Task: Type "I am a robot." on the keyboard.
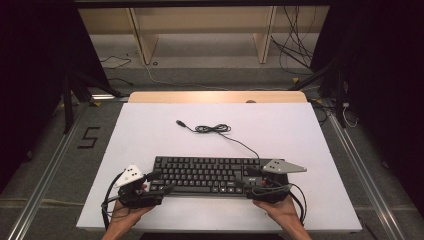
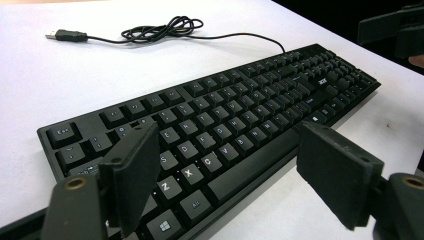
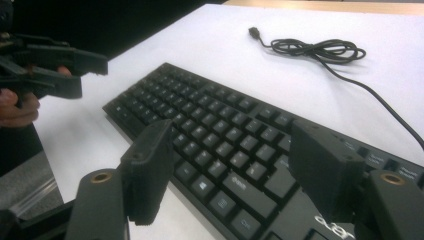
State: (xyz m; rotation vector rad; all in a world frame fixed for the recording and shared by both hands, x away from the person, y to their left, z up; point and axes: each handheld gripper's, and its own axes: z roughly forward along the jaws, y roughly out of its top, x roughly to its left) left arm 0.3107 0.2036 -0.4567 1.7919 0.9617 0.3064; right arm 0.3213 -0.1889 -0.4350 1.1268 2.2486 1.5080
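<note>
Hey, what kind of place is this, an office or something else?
Probably a lab or recording studio rather than an office: the white table sits between black curtains, metal rails run along the floor, and loose cables trail behind. A keyboard lies on the table.

Pale wooden shelving [image 1: 202, 30], grey floor [image 1: 65, 150]

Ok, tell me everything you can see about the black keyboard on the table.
The keyboard is a black, full-size, plastic-looking board with white legends and a number pad. It lies flat near the front edge of the white table. Its thin black cable runs back to a loose coil and a USB plug. The left gripper and right gripper hover open at its two ends, gripping nothing.
</note>
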